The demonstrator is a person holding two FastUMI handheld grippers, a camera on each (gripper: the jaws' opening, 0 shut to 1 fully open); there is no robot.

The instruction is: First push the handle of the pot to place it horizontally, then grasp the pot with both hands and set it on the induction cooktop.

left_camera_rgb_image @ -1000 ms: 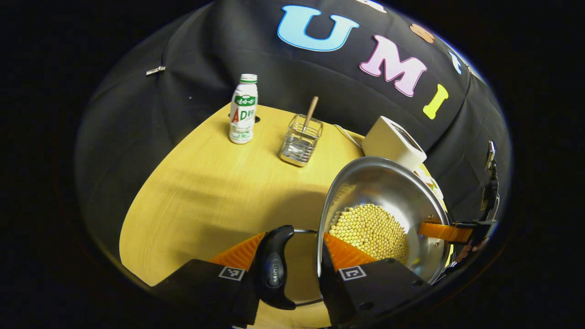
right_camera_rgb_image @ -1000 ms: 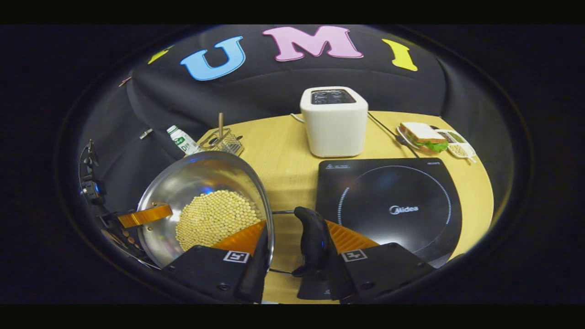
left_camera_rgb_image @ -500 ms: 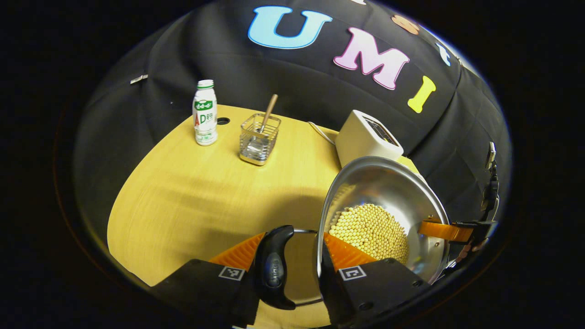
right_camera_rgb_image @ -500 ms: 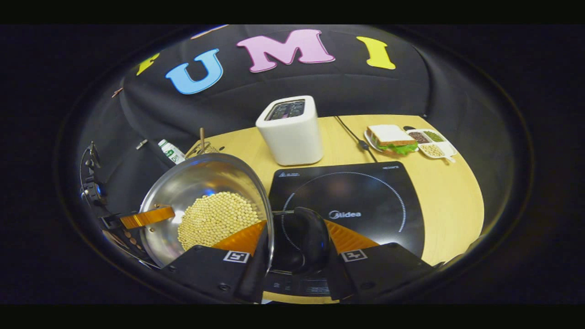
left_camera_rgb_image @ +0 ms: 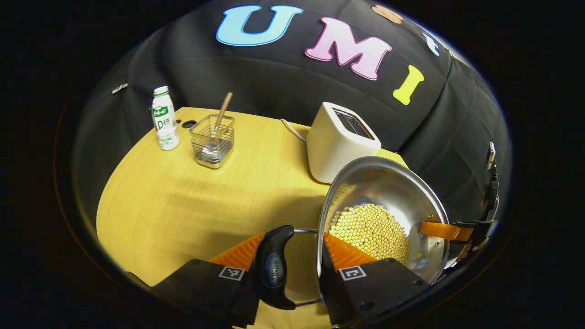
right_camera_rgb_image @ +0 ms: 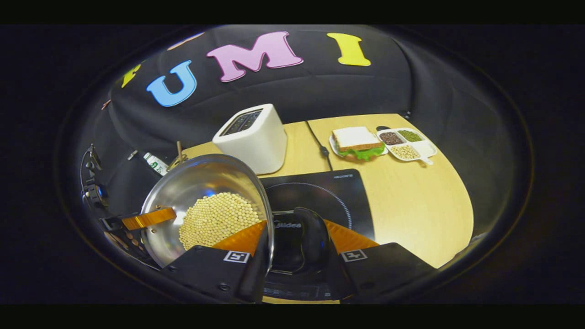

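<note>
Both the left gripper (left_camera_rgb_image: 292,249) and right gripper (right_camera_rgb_image: 297,242) clamp the pot (right_camera_rgb_image: 208,205) handles, carrying it above the induction cooktop (right_camera_rgb_image: 320,192), setting-down left

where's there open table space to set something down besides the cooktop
Bare wood lies in front of the milk bottle and wire utensil holder, left of the pot. Another patch lies right of the induction cooktop, before the sandwich plate. Around the toaster it is crowded.
</note>
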